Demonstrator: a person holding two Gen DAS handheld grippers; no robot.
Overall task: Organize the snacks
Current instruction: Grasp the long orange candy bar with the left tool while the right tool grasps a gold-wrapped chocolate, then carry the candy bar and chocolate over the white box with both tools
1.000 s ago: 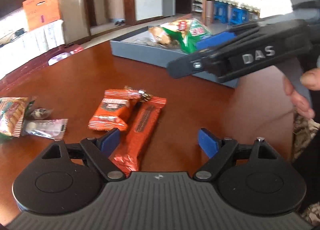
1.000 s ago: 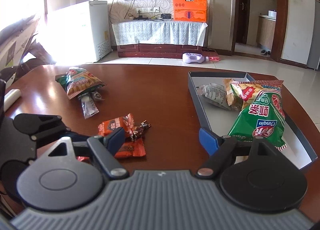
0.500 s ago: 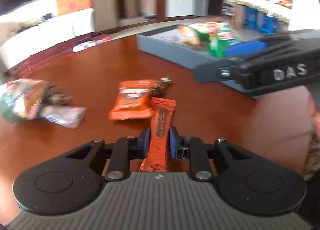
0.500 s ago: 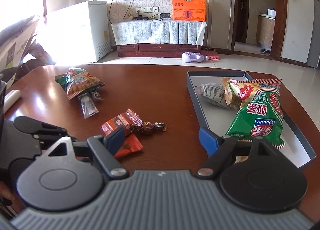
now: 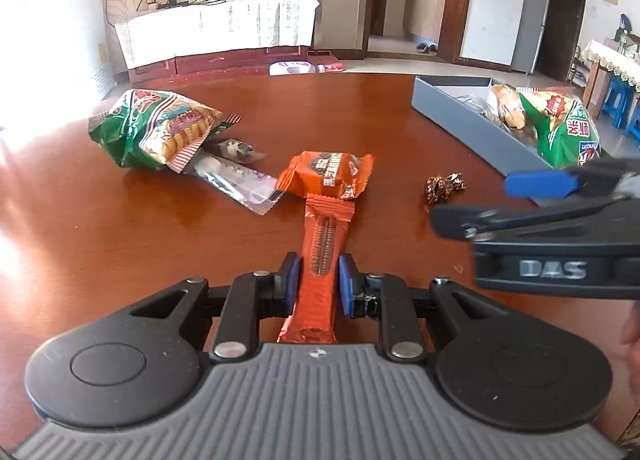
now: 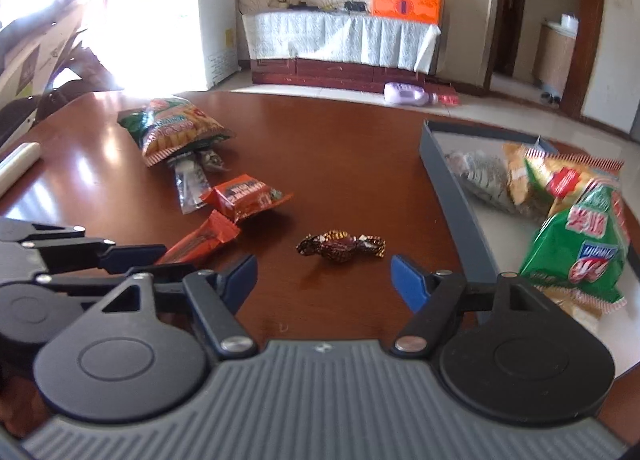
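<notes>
- Done: two bags are seen lying in the grey tray (image 6: 452,196).
- In hand: the orange biscuit bar (image 5: 320,256) is clamped by the left gripper (image 5: 318,284).
- The right gripper (image 6: 324,276) — jaws closing, nothing between the pads — is aimed at the wrapped candy (image 6: 340,246).
- Left: four loose snacks on the table (image 5: 120,260).

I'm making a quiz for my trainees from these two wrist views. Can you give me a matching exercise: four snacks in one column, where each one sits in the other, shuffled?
Things:
1. long orange biscuit bar
2. dark foil-wrapped candy
3. large green chip bag
4. clear plastic snack sachet

Places:
A. inside the grey tray
B. partly under the green-and-red cracker bag
C. pinched between the left gripper fingers
D. alone on the brown wooden table, just ahead of the right gripper

Pairs: 1-C, 2-D, 3-A, 4-B
</notes>
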